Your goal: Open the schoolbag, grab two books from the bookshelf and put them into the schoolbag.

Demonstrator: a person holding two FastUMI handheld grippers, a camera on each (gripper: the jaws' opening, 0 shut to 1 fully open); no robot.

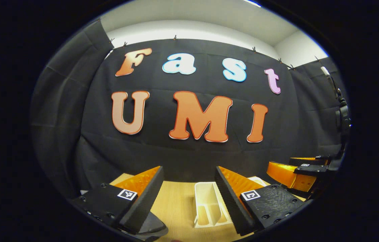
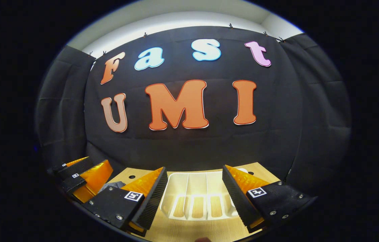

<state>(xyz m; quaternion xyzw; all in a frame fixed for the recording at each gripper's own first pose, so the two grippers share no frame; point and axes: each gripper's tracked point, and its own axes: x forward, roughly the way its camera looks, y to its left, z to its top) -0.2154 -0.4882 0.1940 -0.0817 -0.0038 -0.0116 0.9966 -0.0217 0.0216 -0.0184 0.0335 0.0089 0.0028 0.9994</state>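
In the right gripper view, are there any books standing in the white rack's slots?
No. The white rack on the wooden table has bare slots; wood shows through its base openings.

Pale wooden tabletop, matt, fine straight grain. White plastic slotted bookshelf rack, smooth, slight sheen, thin moulded dividers. Black cloth booth wall, matt, soft folds and creases. Left gripper: ribbed rough-textured pads, glossy translucent plastic finger backs, matt grainy plastic blocks with metal screws. Right gripper: same finish. Dark grey fabric patch, matt; item unclear.
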